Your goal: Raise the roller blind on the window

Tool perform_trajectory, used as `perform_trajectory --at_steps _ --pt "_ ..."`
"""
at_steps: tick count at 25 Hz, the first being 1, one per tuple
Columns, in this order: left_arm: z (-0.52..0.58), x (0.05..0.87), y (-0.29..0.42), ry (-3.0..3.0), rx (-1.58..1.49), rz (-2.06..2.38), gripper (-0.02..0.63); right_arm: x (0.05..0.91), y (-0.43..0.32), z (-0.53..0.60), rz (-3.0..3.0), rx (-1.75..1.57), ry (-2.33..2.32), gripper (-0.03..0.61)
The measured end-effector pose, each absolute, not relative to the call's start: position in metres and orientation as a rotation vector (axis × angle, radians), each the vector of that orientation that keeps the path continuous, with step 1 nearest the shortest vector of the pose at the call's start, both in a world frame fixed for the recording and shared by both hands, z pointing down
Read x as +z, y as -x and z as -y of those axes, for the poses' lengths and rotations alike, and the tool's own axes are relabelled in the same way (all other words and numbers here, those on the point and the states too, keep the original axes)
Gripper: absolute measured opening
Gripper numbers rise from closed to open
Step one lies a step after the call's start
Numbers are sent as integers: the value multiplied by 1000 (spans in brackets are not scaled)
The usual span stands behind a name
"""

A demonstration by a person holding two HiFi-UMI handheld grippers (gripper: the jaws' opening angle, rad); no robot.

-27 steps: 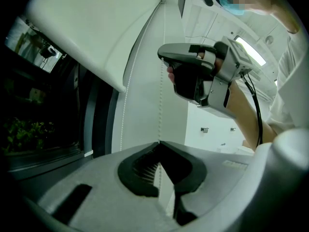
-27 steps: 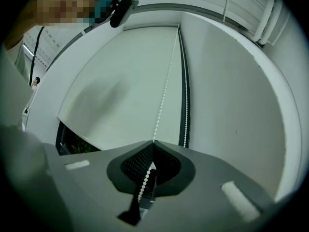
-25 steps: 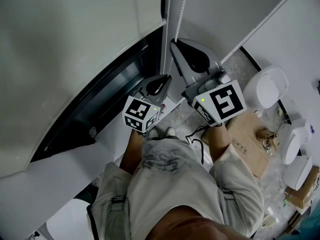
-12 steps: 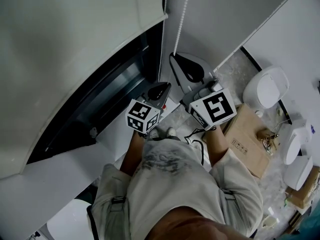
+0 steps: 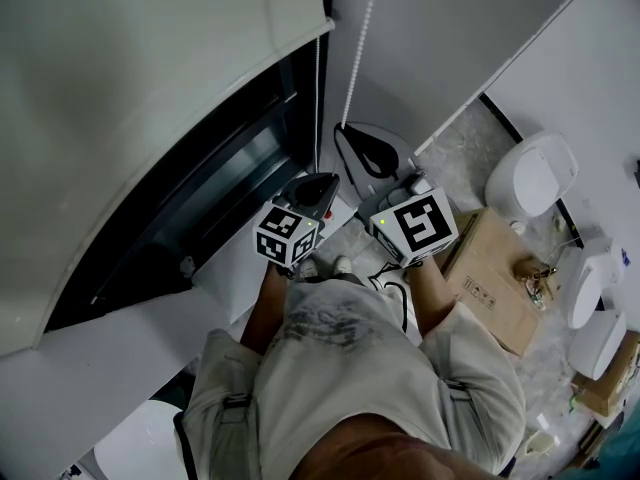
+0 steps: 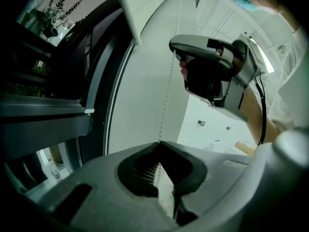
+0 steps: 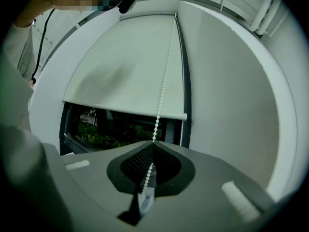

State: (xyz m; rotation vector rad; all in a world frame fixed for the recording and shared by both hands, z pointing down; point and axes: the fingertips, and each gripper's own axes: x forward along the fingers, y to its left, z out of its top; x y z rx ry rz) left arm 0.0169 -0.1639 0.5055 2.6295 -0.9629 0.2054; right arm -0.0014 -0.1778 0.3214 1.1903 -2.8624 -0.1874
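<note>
One pale fabric roller blind [image 7: 125,76] hangs part-raised, dark window [image 7: 120,127] bare beneath at 6 o'clock; my left gripper [image 6: 159,144] and right gripper [image 7: 153,144] each pinch its white beaded cord [image 7: 165,76].

floor [image 5: 462,148]: speckled grey | on it: cardboard box [image 5: 497,280] | white domed fixtures [image 5: 532,175]

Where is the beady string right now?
In the right gripper view, the bead string hangs over the blind near its right edge, running down into the shut right claw.

Head downward, gripper views upward, shared blind [image 5: 150,78]
</note>
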Motion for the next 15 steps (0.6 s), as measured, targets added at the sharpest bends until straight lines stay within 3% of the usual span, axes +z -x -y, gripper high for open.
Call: perform_trajectory --at_steps 15 --pt "146 554 -10 -2553 287 942 12 371 3 166 2821 -72 -1145 9"
